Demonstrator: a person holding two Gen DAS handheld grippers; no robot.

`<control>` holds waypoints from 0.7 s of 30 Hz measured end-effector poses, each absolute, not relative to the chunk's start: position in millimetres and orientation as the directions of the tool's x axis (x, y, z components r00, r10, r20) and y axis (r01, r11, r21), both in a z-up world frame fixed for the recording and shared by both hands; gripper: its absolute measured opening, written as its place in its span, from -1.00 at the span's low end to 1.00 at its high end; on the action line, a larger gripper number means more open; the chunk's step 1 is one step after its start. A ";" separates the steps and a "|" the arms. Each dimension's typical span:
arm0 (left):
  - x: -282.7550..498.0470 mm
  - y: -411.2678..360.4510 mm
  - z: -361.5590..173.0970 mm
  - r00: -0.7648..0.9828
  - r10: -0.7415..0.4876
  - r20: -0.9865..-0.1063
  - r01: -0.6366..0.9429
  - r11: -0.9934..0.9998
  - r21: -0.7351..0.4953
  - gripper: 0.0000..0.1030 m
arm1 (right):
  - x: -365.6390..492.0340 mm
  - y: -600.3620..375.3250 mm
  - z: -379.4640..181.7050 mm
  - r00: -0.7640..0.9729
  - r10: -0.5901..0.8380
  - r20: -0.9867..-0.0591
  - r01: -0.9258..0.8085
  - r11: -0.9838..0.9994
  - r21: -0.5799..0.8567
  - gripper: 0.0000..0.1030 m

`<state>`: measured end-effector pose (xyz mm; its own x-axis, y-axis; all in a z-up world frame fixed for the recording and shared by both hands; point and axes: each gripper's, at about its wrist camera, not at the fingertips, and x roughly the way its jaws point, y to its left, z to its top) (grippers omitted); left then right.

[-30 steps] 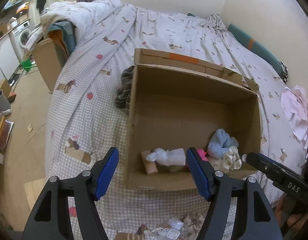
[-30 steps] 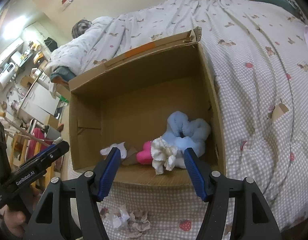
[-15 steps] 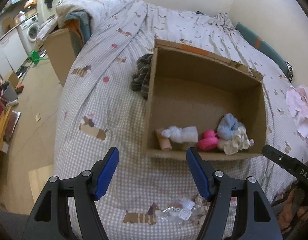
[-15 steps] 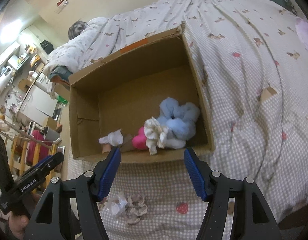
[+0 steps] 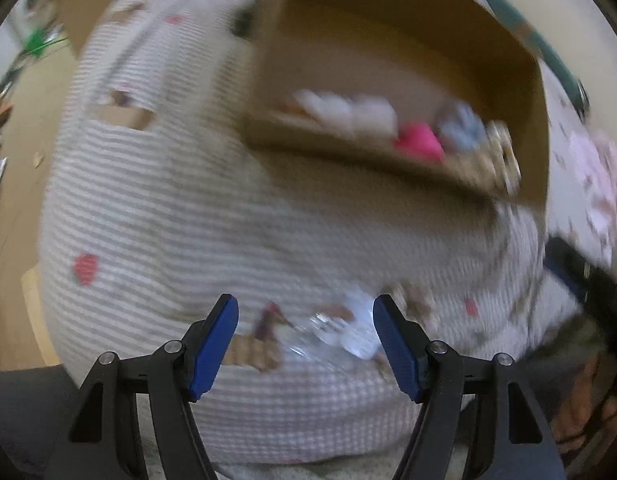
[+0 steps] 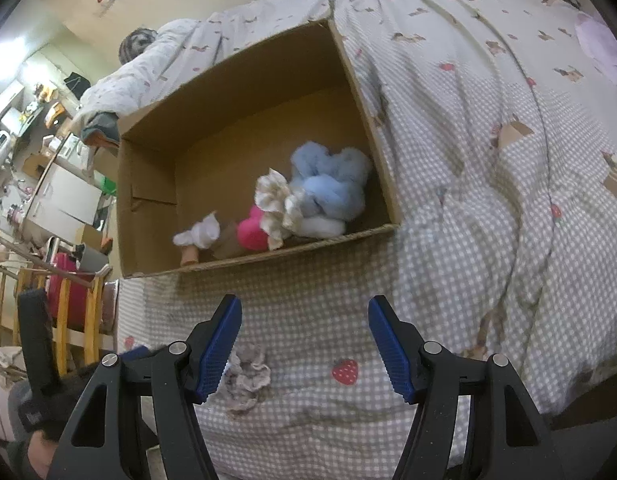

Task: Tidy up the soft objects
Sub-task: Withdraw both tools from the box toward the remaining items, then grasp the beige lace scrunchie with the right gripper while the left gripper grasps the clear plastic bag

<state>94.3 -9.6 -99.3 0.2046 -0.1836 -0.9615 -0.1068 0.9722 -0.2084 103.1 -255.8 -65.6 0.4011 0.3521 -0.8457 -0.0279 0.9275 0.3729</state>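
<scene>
A bed under a grey-checked cover (image 6: 448,208) printed with strawberries and small dogs fills most of both views. On it, in the upper middle of the right wrist view, sits an open cardboard box (image 6: 148,184), its near wall facing the camera. The left wrist view is smeared by motion blur, and there the same box (image 5: 348,152) takes the upper right of the frame.

Inside the box, against its near wall, lies a fluffy light-blue soft toy (image 6: 332,176) at the right, touching a cream ruffled scrunchie (image 6: 276,200) and a bright pink soft piece (image 6: 250,232) just left of it. Further left is a small white cloth bundle (image 6: 200,234) over a tan tube-like thing whose shape is hard to tell.

Outside the box, low in the frame, a crumpled grey-beige scrunchie (image 6: 246,376) lies on the cover just beside the right gripper's (image 6: 304,344) left finger. That gripper's blue-padded fingers stand wide apart with nothing between them. In the left view, a shiny clear-and-white blurred heap (image 5: 336,332) lies on the cover between the spread fingers of the left gripper (image 5: 306,340); whether the pads touch it cannot be told.

At the far left of the right view stand cluttered furniture and a wooden rail with a red item (image 6: 62,292).
</scene>
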 end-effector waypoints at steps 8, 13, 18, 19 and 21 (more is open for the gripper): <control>102.2 -46.0 -124.0 0.144 -0.138 -0.980 -0.024 0.989 -0.143 0.13 | 100.2 -266.6 -70.0 0.393 0.285 -0.874 0.013 0.949 0.316 0.35; 108.2 -40.5 -137.6 0.094 -0.213 -0.973 -0.082 0.972 -0.221 -0.18 | 99.7 -271.6 -70.8 0.390 0.277 -0.878 0.028 0.950 0.312 0.35; 107.3 -29.8 -122.8 0.130 -0.215 -0.968 -0.090 0.970 -0.227 -0.42 | 103.0 -268.2 -75.1 0.370 0.279 -0.886 0.031 0.949 0.312 0.35; 107.6 -26.4 -117.9 0.146 -0.204 -0.968 -0.096 0.971 -0.219 -0.43 | 103.3 -266.2 -75.5 0.365 0.286 -0.886 0.024 0.948 0.316 0.35; 108.2 -17.3 -105.9 0.193 -0.168 -0.967 -0.119 0.974 -0.193 -0.44 | 103.4 -261.5 -76.0 0.358 0.297 -0.885 0.007 0.947 0.320 0.35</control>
